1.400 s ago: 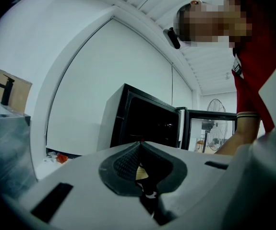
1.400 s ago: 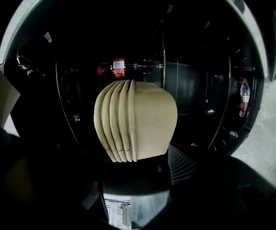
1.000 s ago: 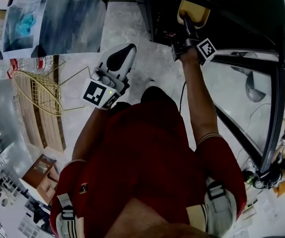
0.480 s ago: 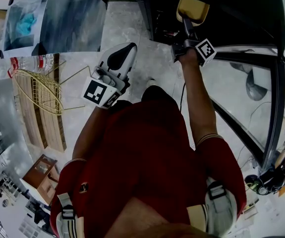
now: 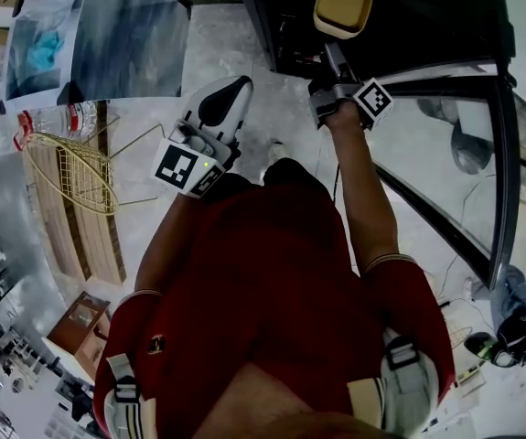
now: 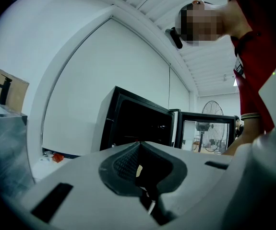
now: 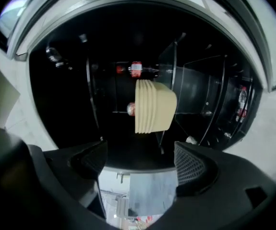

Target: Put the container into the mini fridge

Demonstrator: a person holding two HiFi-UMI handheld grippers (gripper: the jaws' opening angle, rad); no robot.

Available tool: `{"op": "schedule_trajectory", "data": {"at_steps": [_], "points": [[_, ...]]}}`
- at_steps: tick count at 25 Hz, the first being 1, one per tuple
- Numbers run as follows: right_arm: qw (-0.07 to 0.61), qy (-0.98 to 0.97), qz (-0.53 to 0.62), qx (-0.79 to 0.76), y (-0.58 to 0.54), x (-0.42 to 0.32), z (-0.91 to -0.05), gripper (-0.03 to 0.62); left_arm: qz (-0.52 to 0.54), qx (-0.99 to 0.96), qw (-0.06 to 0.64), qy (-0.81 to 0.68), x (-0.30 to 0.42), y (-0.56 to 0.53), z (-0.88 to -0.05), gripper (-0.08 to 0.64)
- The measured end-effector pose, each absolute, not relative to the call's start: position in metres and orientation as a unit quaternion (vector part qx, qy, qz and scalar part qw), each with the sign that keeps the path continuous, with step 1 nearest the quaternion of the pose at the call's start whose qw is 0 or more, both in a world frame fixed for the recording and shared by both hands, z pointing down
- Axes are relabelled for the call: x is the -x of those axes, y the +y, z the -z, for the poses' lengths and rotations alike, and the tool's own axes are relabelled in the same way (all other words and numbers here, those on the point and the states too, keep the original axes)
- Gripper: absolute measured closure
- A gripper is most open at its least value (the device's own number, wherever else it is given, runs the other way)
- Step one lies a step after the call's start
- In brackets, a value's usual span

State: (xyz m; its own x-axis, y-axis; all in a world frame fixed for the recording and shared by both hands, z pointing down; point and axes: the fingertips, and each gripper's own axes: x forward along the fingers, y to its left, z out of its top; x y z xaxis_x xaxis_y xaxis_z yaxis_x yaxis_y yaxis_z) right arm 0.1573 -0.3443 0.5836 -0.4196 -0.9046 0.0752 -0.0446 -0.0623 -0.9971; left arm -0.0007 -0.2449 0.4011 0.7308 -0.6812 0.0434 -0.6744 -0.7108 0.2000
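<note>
The pale yellow container (image 5: 343,9) sits inside the dark mini fridge (image 5: 409,16), whose glass door (image 5: 505,154) swings open to the right. In the right gripper view the container (image 7: 153,106), ribbed on one edge, rests on a clear shelf beyond my jaws, untouched. My right gripper (image 5: 329,55) is just below the container at the fridge mouth; it (image 7: 140,161) stands open with nothing between its fingers. My left gripper (image 5: 224,103) hangs shut by the person's torso, away from the fridge; it (image 6: 140,169) holds nothing.
A gold wire basket (image 5: 70,167) lies on wooden slats (image 5: 75,231) at the left, with bottles (image 5: 52,117) behind it. Small red-topped items (image 7: 136,68) stand deep in the fridge. A fan (image 6: 212,114) shows behind the door. Cables (image 5: 509,327) trail at the lower right.
My right gripper has drawn back from the container, leaving it in the fridge. The left gripper has hardly moved.
</note>
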Motion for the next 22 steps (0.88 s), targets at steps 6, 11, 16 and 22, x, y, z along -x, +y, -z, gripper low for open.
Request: {"op": "schedule_trajectory", "data": {"at_steps": [6, 11, 16, 22], "points": [[0.315, 0.637, 0.58, 0.398, -0.321, -0.145, -0.551, 0.192, 0.022, -0.931, 0.103, -0.35, -0.004, -0.237, -0.39, 0.552], [0.29, 0.701, 0.525, 0.385, -0.304, -0.129, -0.5, 0.193, 0.024, -0.936, 0.106, -0.335, -0.003, -0.23, -0.383, 0.552], [0.264, 0.769, 0.445, 0.376, -0.287, -0.106, -0.437, 0.269, 0.031, -0.942, 0.103, -0.318, 0.002, -0.228, -0.37, 0.552], [0.237, 0.813, 0.361, 0.39, -0.265, -0.086, -0.387, 0.381, 0.047, -0.948, 0.09, -0.302, 0.014, -0.226, -0.349, 0.553]]}}
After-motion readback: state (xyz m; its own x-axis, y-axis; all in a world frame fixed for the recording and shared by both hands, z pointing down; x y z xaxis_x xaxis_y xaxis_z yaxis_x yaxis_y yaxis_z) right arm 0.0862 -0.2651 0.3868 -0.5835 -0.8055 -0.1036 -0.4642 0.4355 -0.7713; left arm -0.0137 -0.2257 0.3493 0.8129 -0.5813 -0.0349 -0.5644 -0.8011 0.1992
